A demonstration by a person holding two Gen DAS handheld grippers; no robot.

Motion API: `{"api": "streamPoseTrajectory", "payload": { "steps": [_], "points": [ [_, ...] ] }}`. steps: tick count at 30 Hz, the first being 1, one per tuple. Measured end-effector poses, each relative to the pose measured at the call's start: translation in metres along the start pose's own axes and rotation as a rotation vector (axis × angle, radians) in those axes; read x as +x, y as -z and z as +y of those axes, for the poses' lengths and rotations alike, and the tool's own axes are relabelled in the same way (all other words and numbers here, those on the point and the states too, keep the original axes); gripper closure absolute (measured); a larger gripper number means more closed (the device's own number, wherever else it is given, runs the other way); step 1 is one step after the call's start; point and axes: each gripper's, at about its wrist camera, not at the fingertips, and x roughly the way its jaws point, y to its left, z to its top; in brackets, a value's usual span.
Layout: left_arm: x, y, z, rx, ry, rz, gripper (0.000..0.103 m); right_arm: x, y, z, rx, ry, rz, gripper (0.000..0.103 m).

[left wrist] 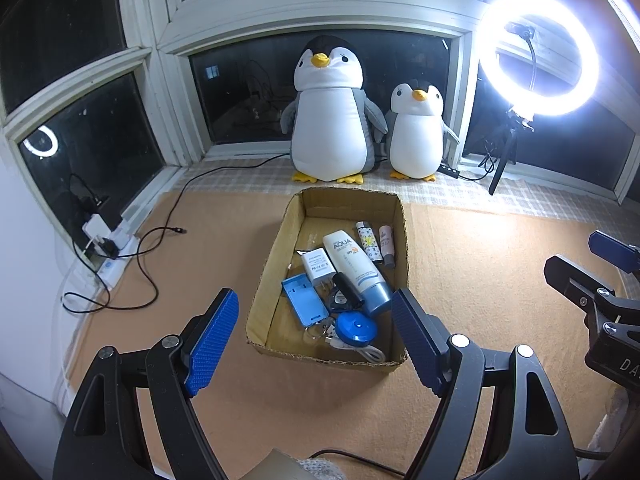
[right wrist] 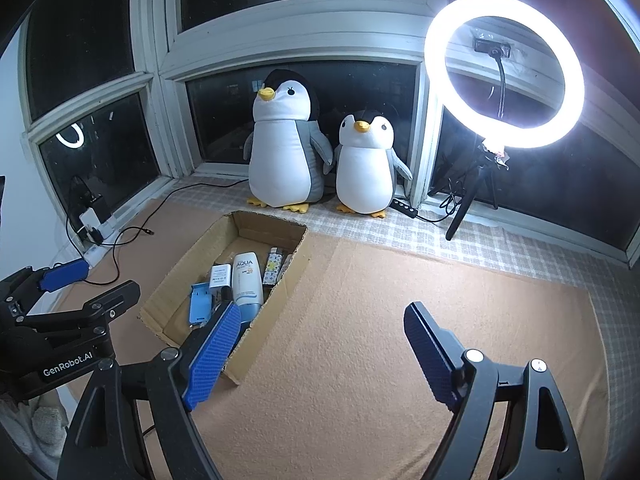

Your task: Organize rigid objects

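Observation:
A shallow cardboard box (left wrist: 276,236) lies on the orange mat and holds several small items: a white AQUA tube (left wrist: 354,264), a white charger (left wrist: 318,266), a light blue case (left wrist: 304,298), a round blue disc (left wrist: 355,329), a patterned lighter (left wrist: 368,242), a pink tube (left wrist: 387,245), keys and a white cable. My left gripper (left wrist: 316,340) is open and empty, hovering over the box's near edge. My right gripper (right wrist: 316,354) is open and empty, over the mat right of the box (right wrist: 172,284). The AQUA tube (right wrist: 247,278) also shows in the right wrist view.
Two plush penguins (left wrist: 330,120) sit by the window behind the box. A lit ring light (left wrist: 538,54) on a tripod stands at the right. A power strip with black cables (left wrist: 108,248) lies at the left. The orange mat (right wrist: 400,300) spreads right of the box.

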Motion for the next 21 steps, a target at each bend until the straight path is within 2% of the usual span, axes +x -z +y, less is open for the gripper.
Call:
{"api": "streamPoseTrajectory", "payload": {
  "steps": [21],
  "points": [
    [0.0004, 0.0000, -0.0032, 0.006, 0.006, 0.002, 0.024, 0.0033, 0.0037, -0.0012, 0.005, 0.002, 0.012, 0.022]
  ]
}}
